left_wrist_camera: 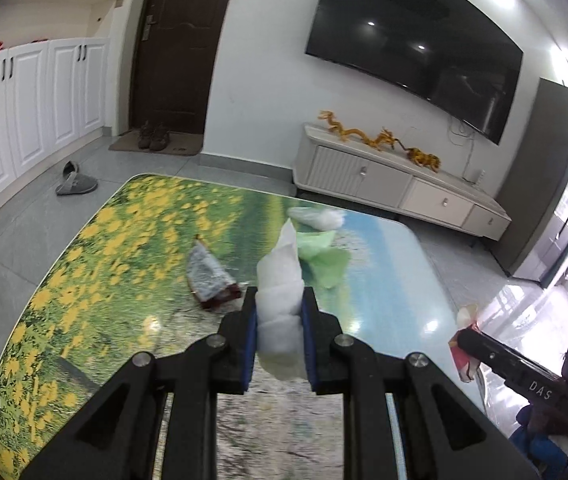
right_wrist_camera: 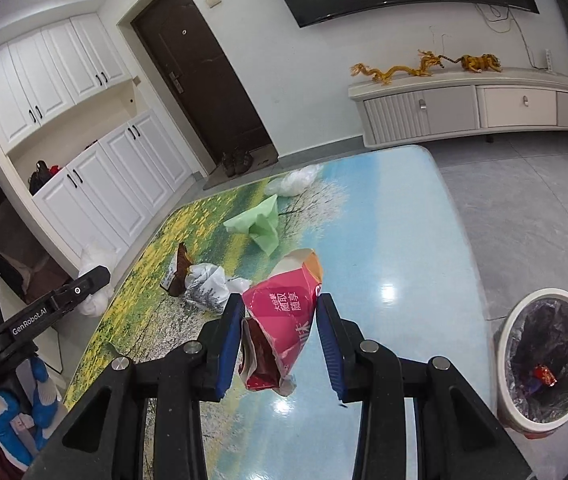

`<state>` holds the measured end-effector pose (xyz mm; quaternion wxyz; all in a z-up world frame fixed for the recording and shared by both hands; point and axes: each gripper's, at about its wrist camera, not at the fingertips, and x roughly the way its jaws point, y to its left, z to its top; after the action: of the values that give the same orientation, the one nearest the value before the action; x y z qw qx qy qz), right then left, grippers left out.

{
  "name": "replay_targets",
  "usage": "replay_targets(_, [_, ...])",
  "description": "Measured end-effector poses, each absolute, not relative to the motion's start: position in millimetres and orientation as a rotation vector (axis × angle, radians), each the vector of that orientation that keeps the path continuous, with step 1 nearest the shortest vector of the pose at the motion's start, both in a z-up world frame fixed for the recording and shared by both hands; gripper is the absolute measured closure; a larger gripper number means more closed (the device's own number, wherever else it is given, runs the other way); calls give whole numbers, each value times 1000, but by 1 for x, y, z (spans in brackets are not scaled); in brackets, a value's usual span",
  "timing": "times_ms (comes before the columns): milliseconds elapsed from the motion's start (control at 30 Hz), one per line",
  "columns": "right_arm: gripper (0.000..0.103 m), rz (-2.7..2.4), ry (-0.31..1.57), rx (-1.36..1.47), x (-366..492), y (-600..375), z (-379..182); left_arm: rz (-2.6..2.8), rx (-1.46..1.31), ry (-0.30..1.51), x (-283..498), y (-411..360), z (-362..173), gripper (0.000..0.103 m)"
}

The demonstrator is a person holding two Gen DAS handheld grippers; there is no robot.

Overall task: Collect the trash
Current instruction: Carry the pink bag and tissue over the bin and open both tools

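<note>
Left gripper: jaws clamped on crumpled white tissue wad, blue pads pressing both sides; wad sticks out fwd beyond the tips and hangs a bit below them. Held above the printed tabletop, not touching it.

Ahead-left of these jaws, on the top: silvery wrapper w/ dark red end. Just past the tissue tip: light green plastic bag; further ahead, clear plastic bag near the far edge.

Right gripper: jaws closed on crushed pink tissue pack, printed w/ white characters. Left pad touching the pack; right-pad contact not clear. Torn lower end hangs under the jaws, off the table.

Left of these jaws, in the right wrist view: brown scrap and white-grey bag lying on the top. Far right and lower: trash bin w/ black liner on the grey floor beside the table, red wrapper inside, well apart from both jaws.
</note>
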<state>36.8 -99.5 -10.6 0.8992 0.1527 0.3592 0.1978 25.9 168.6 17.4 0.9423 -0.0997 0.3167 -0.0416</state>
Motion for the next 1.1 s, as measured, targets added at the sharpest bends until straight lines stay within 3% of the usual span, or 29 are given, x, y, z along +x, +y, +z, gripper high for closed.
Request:
replay_targets(667, [68, 220, 592, 527, 1, -233, 6, -260, -64, 649, 25, 7, 61, 85])
replay_targets(1100, [68, -27, 629, 593, -16, -351, -56, -462, 60, 816, 57, -150, 8, 85])
